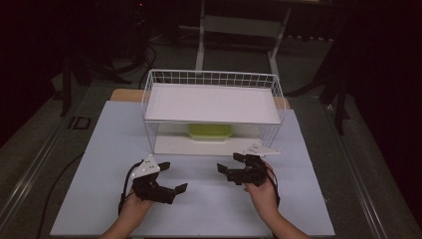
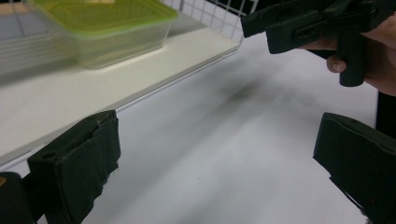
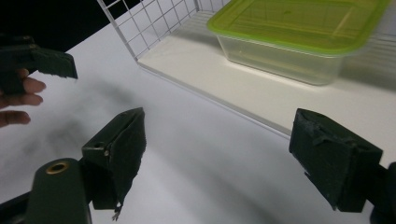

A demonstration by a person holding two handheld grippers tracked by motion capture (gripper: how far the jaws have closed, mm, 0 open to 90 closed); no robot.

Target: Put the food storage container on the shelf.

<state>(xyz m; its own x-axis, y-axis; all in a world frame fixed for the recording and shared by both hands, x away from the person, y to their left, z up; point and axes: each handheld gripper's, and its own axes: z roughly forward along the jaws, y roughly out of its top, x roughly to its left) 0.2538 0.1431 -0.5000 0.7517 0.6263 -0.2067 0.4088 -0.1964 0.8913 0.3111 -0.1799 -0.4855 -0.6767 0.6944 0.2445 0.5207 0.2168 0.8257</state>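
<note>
A clear container with a green lid sits on the lower shelf of a white wire rack, under its upper white shelf. My left gripper hovers over the pale table in front of the rack, open and empty, pointing right. My right gripper is open and empty too, pointing left toward it, close to the rack's front edge. The left gripper view has the container at upper left beyond the open left gripper. In the right gripper view the container lies past the right gripper.
The table is a pale sheet with bare room on both sides of the rack. The rack's lower shelf lip runs just ahead of both grippers. Dark floor and a frame leg lie beyond the table.
</note>
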